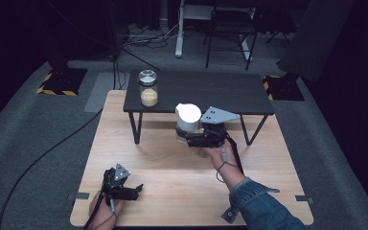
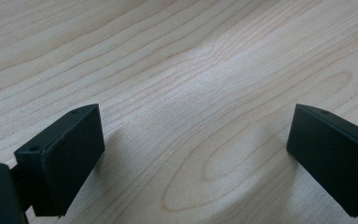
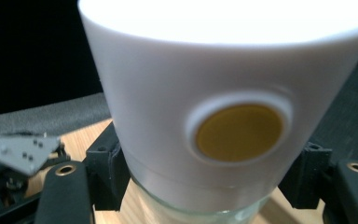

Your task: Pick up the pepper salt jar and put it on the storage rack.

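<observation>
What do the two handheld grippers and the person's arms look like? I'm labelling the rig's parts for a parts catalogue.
Both the left gripper and right gripper are black, each with two blocky black jaws and a grey three-cornered plate dotted with small holes on top. A thin dark cable trails from each toward the person. The right arm wears a blue denim sleeve with a frayed, unbuttoned cuff.

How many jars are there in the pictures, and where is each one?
2. One jar with a metal lid stands on the black shelf, at its left end. One jar with a white lid is held in the right tongs above the wooden table.
</observation>
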A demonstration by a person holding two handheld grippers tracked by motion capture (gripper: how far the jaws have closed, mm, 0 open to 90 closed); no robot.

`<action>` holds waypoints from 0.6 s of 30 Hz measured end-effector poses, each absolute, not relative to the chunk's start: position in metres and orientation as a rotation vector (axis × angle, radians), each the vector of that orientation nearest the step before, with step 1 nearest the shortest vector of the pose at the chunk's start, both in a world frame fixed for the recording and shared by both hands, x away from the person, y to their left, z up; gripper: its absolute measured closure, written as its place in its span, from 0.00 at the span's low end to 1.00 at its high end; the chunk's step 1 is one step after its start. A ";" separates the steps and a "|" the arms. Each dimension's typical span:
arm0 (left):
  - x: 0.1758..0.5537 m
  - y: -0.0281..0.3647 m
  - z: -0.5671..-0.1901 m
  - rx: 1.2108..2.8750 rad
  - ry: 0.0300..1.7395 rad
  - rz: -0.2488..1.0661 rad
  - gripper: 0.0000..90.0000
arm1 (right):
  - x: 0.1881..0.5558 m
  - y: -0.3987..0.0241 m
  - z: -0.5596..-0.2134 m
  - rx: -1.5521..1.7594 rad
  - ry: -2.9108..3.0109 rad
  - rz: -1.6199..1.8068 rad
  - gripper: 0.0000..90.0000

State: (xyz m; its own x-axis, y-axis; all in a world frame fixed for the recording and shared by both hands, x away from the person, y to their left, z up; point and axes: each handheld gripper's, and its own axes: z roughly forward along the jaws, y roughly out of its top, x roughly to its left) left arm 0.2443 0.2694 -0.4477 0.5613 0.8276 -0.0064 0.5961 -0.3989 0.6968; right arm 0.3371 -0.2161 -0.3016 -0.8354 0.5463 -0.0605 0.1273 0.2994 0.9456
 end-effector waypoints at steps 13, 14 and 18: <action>0.244 0.269 -0.448 2.136 1.136 0.454 0.04 | 0.365 -0.200 -0.250 0.648 2.175 1.532 0.33; 0.244 0.269 -0.448 2.136 1.136 0.453 0.04 | 0.368 -0.197 -0.248 0.651 2.175 1.523 0.33; 0.244 0.269 -0.448 2.135 1.135 0.453 0.04 | 0.385 -0.187 -0.245 0.688 2.176 1.477 0.33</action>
State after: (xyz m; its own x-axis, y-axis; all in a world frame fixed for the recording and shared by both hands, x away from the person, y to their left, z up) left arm 0.2444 0.2695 -0.4479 0.5617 0.8273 -0.0065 0.5954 -0.3987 0.6975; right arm 0.3851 -0.1873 -0.2449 -0.7893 0.6104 -0.0658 0.1641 0.3130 0.9355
